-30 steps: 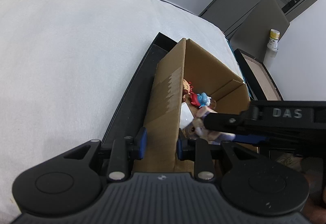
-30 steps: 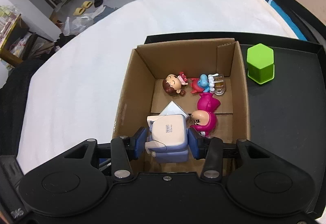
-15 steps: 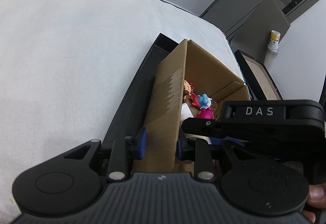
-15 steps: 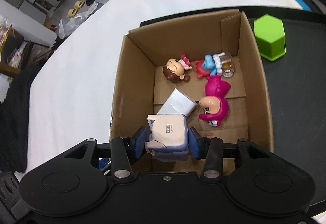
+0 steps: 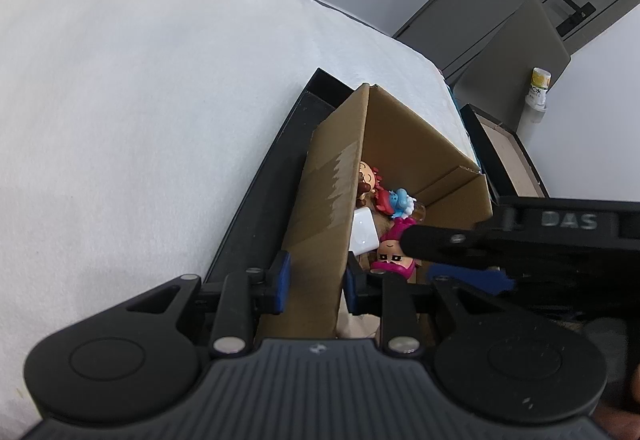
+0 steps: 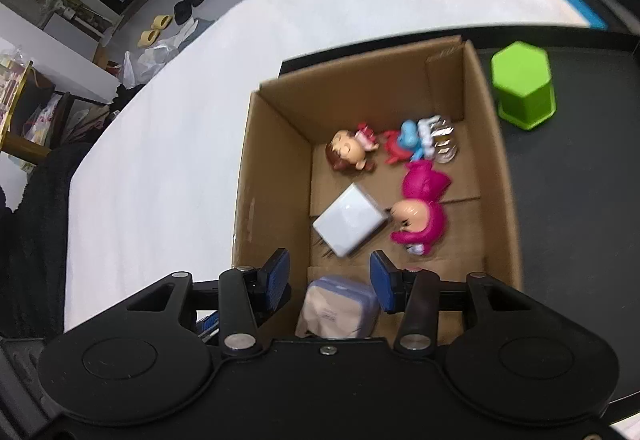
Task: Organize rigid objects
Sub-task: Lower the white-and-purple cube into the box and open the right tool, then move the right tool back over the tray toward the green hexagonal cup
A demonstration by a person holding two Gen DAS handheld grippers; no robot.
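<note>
The left tool (image 5: 314, 282) pinches the near wall of the cardboard box (image 6: 272, 176), which stands in a black tray (image 6: 580, 176) on the white counter (image 5: 140, 100). The right tool (image 6: 326, 278) gapes wide above the box; the pale blue-lidded toy (image 6: 340, 308) lies below its fingers, apart from both, near a white cube (image 6: 348, 226) and a pink figure (image 6: 420, 212).

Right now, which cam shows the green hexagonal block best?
Right wrist view: the green hexagonal block shows whole, standing on the black tray just outside the cardboard box. The left wrist view does not show it at all.
</note>
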